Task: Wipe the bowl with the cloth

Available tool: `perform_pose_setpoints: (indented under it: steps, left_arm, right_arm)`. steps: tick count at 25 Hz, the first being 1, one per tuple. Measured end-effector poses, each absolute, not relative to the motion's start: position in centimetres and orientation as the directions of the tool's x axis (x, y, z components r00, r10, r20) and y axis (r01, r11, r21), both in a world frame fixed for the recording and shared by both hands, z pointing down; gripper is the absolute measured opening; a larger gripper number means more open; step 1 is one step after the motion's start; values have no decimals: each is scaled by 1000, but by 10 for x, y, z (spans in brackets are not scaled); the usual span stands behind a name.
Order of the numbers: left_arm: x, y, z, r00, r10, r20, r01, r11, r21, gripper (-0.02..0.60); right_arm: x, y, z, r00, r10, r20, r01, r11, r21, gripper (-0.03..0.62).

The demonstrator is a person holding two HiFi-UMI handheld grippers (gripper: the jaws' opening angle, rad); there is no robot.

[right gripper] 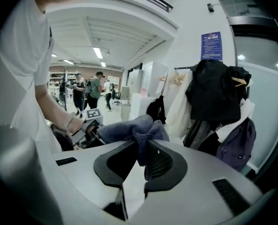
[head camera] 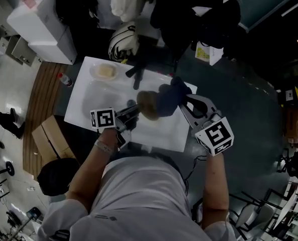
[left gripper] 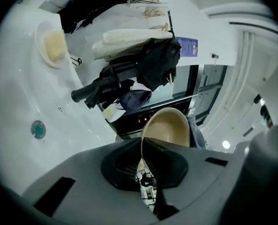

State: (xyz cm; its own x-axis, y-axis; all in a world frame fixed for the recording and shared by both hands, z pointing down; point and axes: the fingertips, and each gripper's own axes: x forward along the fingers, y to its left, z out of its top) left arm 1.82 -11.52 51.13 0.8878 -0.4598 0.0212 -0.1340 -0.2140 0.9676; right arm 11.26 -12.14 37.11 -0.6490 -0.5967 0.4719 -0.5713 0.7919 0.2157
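A tan bowl (head camera: 147, 104) hangs above the white table (head camera: 103, 97), tipped on its side, and my left gripper (head camera: 130, 118) is shut on its rim. In the left gripper view the bowl (left gripper: 169, 128) stands edge-on between the jaws with its hollow facing right. A blue cloth (head camera: 171, 95) is bunched in my right gripper (head camera: 185, 102), which is shut on it. The cloth presses against the bowl's right side. In the right gripper view the cloth (right gripper: 134, 131) bulges out past the jaws, and the left gripper (right gripper: 89, 125) shows behind it.
A shallow white dish (head camera: 104, 72) with a pale yellow lump sits at the table's far left. A black handled tool (head camera: 136, 74) lies at the far edge. A cardboard box (head camera: 53, 137) and a bottle (head camera: 64, 79) are on the floor to the left.
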Motion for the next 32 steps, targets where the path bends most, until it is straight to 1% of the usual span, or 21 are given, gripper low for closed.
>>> perform_pose_setpoints:
  steps: [4,6,8,11,13,18,23,27,29,32]
  left_arm:
    - [22,-112,504,916,-401,-3,-104,-244,964,20]
    - [20,-113,504,919,-395,-19,-85,-245,966,20]
    - [15,-117,504,912,-408,-44,-57,-232,971,20]
    - [6,-120,504,890,-450,-73,7,-145,989,20]
    - [-1,-126,504,875,-475,-91,36,-125,992,20]
    - [-19,-142,494,829,-532,-174,124,-130,984,20]
    - [-27,-153,472,793,-545,-272,217,-165,962,20]
    - [-22,-152,454,798,-494,-345,277,-209,938,20]
    - [-16,-145,449,819,-440,-368,294,-229,928,20]
    - [-7,-131,442,859,-325,-396,322,-259,911,20]
  right_arm:
    - [81,-118,374,-719,-499,483,-497,856,144,69]
    - [67,-116,378,-738,-462,492,-469,875,119,69]
    - [58,-114,380,-752,-436,495,-450,888,97,69]
    - [52,-112,383,-771,-401,494,-429,901,62,69]
    - [49,-109,386,-784,-377,494,-414,910,38,69]
    - [39,-96,397,-806,-326,493,-382,924,-13,69]
    - [31,-89,413,-815,-291,501,-365,930,-54,69]
    - [26,-85,431,-812,-273,515,-360,930,-75,69]
    - [26,-84,439,-812,-266,520,-357,931,-80,69]
    - [28,-83,447,-815,-249,524,-346,933,-95,69]
